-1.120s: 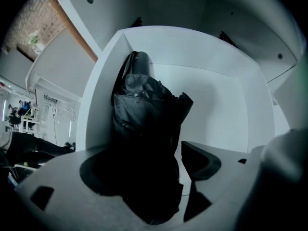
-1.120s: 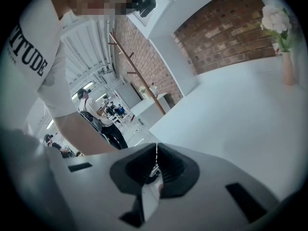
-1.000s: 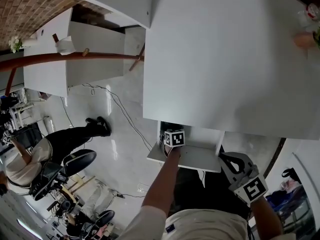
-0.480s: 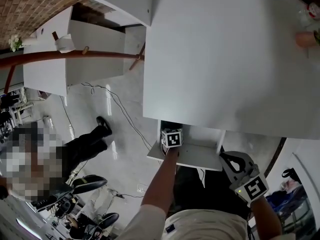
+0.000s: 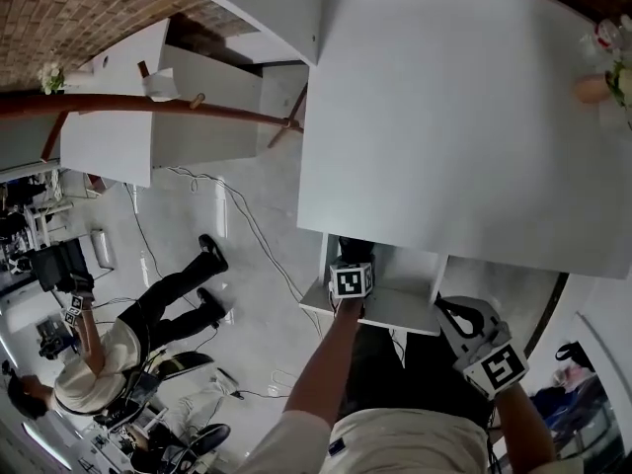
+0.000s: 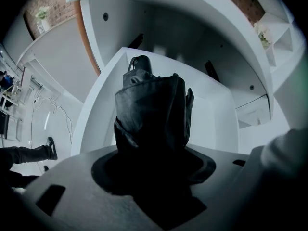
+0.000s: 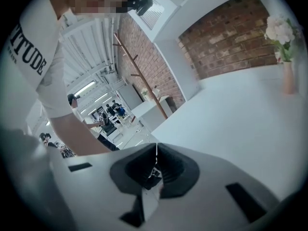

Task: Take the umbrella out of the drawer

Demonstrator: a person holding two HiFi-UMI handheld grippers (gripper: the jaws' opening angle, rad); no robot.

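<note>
Black folded umbrella (image 6: pixel 151 112) stands pinched in my left tongs (image 6: pixel 152 153), whose jaws have just been closing on it, at the open drawer (image 5: pixel 395 311) under the bench's (image 5: pixel 464 117) front edge; my right tongs (image 7: pixel 155 170) wait shut and empty, clear of the lift.

Left claw (image 5: pixel 353 263) closed its jaws onto the black folded umbrella (image 6: pixel 153 100) and rose slightly from the drawer (image 5: pixel 403 310). Background person (image 5: pixel 104 363) on the floor side changed pose, arm raised.
</note>
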